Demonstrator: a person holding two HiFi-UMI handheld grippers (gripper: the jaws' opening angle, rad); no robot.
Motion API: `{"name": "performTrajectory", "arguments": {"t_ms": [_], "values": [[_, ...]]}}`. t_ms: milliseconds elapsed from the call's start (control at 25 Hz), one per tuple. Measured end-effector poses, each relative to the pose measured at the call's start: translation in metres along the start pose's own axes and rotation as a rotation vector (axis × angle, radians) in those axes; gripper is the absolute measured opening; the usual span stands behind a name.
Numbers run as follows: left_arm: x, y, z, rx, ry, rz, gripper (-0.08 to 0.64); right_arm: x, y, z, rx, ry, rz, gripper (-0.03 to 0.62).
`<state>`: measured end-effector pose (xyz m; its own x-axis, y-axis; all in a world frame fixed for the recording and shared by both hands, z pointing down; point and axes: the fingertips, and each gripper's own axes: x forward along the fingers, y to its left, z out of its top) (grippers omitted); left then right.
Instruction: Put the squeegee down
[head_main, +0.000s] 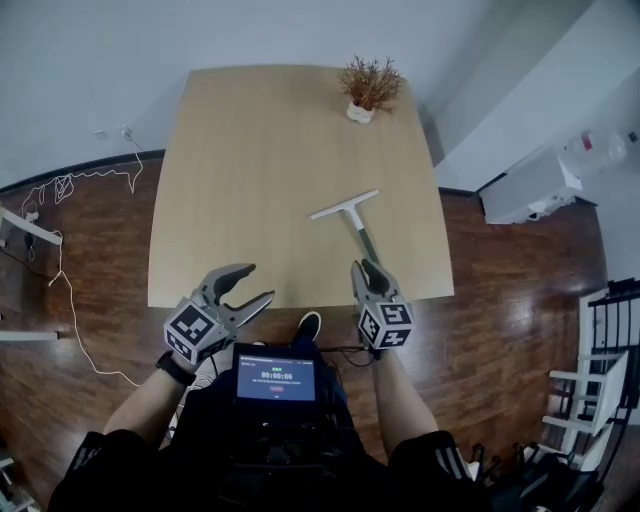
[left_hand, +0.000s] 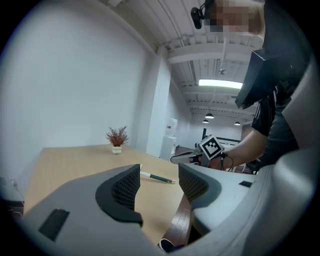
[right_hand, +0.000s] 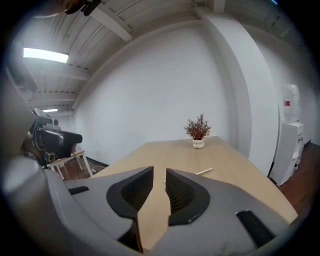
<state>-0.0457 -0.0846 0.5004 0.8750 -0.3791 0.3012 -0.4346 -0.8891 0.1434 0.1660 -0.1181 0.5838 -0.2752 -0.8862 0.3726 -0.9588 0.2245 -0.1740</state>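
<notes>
The squeegee lies flat on the wooden table, its white blade toward the middle and its dark handle pointing at the near edge. In the left gripper view its handle rests on the tabletop, and only the tip of its blade shows in the right gripper view. My right gripper hovers at the table's near edge just behind the handle's end, jaws a narrow gap apart and empty. Off the near edge to the left, my left gripper is wide open and empty.
A small potted plant stands at the table's far right corner. A white cable trails over the wood floor at the left. A white unit and a black rack stand to the right. A screen sits at my chest.
</notes>
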Motion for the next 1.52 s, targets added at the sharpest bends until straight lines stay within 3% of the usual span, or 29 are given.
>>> {"name": "performTrajectory", "arguments": {"t_ms": [280,520,760,920,1520], "values": [[-0.053,-0.025,-0.021,0.043,-0.016,-0.063,0.247,-0.064,0.082,0.003,0.174,-0.060,0.076,0.092],[-0.075,-0.041,-0.036,0.001,-0.015,-0.073,0.247,-0.108,0.124,0.008,0.185,-0.078,0.104,0.081],[-0.076,-0.050,-0.041,0.045,-0.023,-0.082,0.247,-0.124,0.130,0.017,0.169,-0.088,0.117,0.078],[-0.076,-0.054,-0.028,-0.005,-0.030,-0.037,0.247,-0.122,0.128,0.018,0.168,-0.075,0.142,0.077],[-0.057,-0.063,-0.032,-0.006,-0.015,0.010,0.247,-0.126,0.108,0.021,0.150,-0.048,0.203,0.077]]}}
